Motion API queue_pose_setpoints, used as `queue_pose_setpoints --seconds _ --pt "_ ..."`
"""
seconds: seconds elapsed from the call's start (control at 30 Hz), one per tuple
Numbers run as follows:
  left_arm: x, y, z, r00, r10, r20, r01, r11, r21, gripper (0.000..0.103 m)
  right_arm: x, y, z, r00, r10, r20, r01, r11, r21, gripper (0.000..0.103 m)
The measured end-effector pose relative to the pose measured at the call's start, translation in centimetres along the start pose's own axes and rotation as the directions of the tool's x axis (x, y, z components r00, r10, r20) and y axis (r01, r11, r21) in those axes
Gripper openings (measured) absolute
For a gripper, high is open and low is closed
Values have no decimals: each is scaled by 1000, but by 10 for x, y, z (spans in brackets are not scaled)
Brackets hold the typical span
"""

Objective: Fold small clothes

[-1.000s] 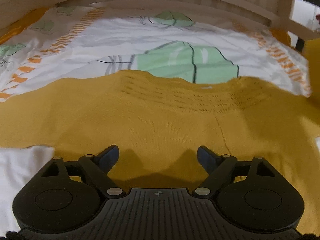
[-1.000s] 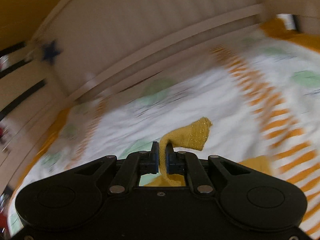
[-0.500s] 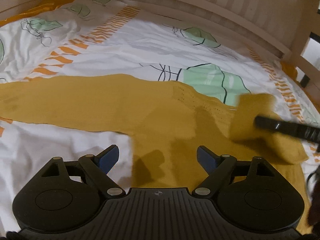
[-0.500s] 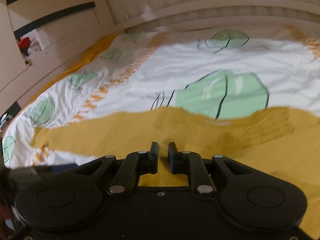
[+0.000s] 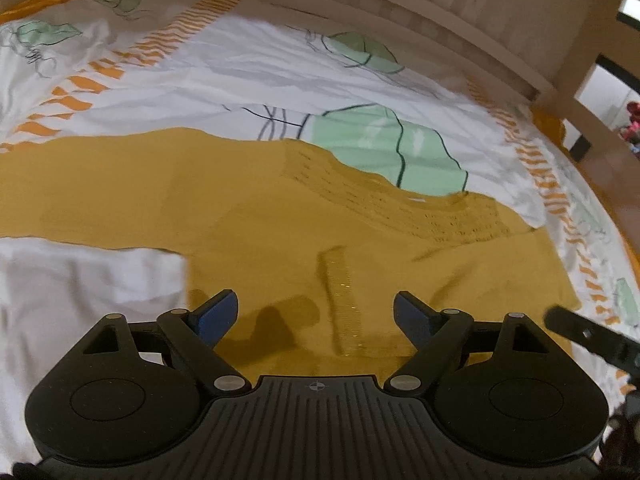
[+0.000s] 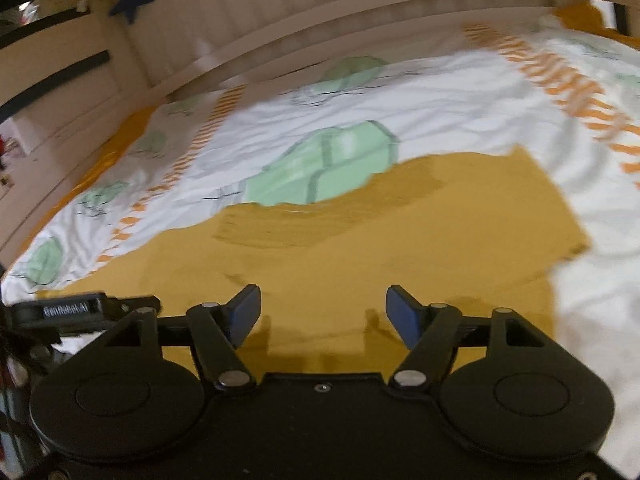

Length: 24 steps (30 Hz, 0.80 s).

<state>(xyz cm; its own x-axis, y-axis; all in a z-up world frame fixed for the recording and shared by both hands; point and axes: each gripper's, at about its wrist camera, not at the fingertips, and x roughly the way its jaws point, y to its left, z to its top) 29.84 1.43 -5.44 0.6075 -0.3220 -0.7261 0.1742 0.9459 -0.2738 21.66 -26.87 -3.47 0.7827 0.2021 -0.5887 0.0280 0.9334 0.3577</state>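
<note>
Left wrist view is showing a mustard knit top (image 5: pixel 248 216) lying flat on a leaf-print bed cover (image 5: pixel 224 80), its neckline at the far side. One sleeve (image 5: pixel 80 184) is stretching out to the left, not yet folded. The other sleeve is lying folded in across the body, its glittery cuff (image 5: pixel 344 308) resting near the middle. The left gripper (image 5: pixel 316 312) is hovering over the near part of the body with its jaws spread wide and nothing between them. In the right wrist view the right gripper (image 6: pixel 322 312) is opening over the top (image 6: pixel 360 240), no cloth between its pads. Judging by this, one sleeve fold is looking done; the left sleeve and the folding of the body are remaining.
</note>
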Motion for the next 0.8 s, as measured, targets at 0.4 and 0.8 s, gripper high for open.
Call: queue_pose_setpoints --seconds 0.4,0.8 --pt "37 -24 -2 998 2 -68 0 1000 30 71 -5 -24 -23 997 -9 70 14 997 -76 82" --pt "42 -42 1 996 82 -31 -79 994 82 8 11 -27 -33 1000 -7 -8 6 997 -77 95"
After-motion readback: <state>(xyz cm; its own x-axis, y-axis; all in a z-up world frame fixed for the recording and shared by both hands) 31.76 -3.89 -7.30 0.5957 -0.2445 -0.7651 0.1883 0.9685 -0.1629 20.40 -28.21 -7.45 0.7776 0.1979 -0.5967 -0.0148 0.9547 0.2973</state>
